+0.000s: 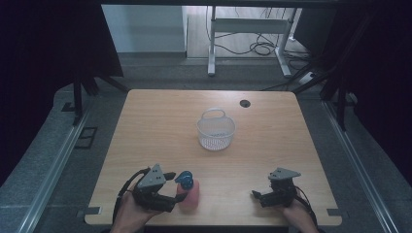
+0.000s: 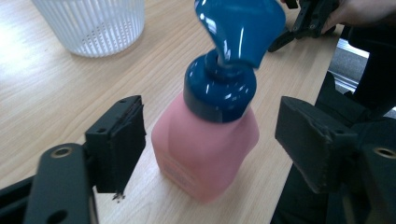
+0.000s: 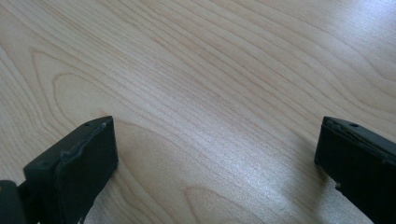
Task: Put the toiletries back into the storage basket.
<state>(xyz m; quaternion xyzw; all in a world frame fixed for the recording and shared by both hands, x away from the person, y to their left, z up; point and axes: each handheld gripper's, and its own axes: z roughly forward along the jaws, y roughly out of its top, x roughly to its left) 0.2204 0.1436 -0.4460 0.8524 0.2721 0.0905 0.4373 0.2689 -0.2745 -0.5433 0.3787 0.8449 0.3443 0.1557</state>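
A pink bottle (image 1: 189, 198) with a blue pump cap (image 1: 184, 178) stands upright near the table's front edge, left of centre. My left gripper (image 1: 177, 190) reaches in from the left with one jaw on each side of the bottle. In the left gripper view the pink body (image 2: 205, 149) sits between the pads (image 2: 123, 140), with a gap on both sides, so the gripper (image 2: 210, 140) is open. My right gripper (image 1: 257, 195) rests at the front right, open over bare wood (image 3: 215, 154), nothing between its jaws.
A white mesh basket (image 1: 216, 136) with a handle stands at mid-table, beyond the bottle; its wall (image 2: 93, 25) shows at the upper left of the left gripper view. A dark cable hole (image 1: 245, 103) lies near the far edge. My right gripper (image 2: 310, 18) appears far off there.
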